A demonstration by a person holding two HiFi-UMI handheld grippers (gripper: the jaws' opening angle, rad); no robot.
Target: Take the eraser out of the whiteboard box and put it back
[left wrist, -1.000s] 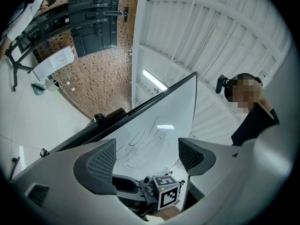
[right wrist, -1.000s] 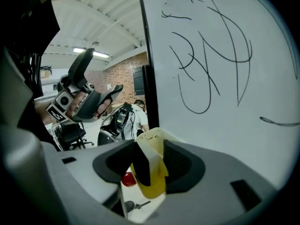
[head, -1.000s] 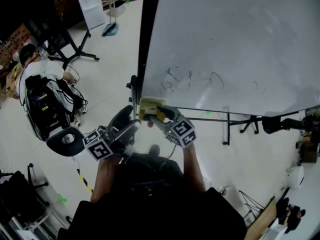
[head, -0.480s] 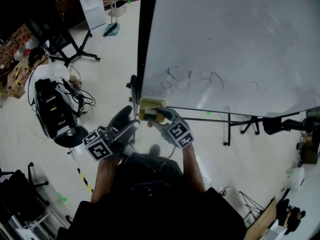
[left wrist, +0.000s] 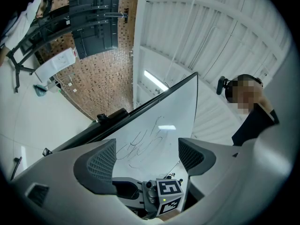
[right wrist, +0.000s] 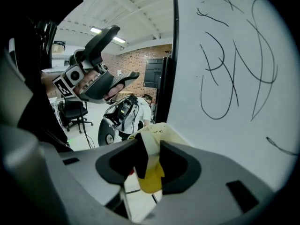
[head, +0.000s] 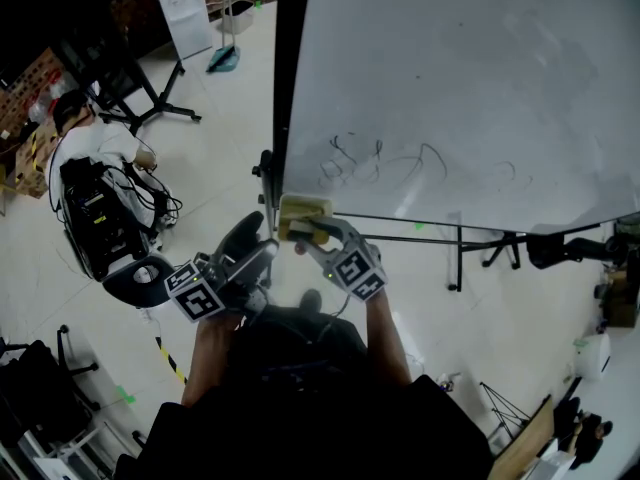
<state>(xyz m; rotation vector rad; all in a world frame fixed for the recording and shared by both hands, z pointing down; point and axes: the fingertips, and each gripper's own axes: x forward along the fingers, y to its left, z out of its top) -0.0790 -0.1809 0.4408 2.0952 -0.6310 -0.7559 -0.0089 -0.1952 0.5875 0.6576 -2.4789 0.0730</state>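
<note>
Right gripper, centre of the head view: jaws have just been closing, and its own view shows both pads pressed on the yellow eraser, clamped from either side.

Eraser sits at the cream whiteboard box, which hangs at the lower left corner of the whiteboard. A cream slab rises from the eraser between the pads (box wall or the eraser's own back, hard to tell from here). Whether the eraser is inside the box or just clear of it is not readable.

Left gripper, lower left of centre: held beside the right one, apart from the box. Its own view shows the jaws spread wide with nothing between them.

Black scribbles on the whiteboard just above the box.

Upper left: a person bent over dark equipment on the pale floor.
</note>
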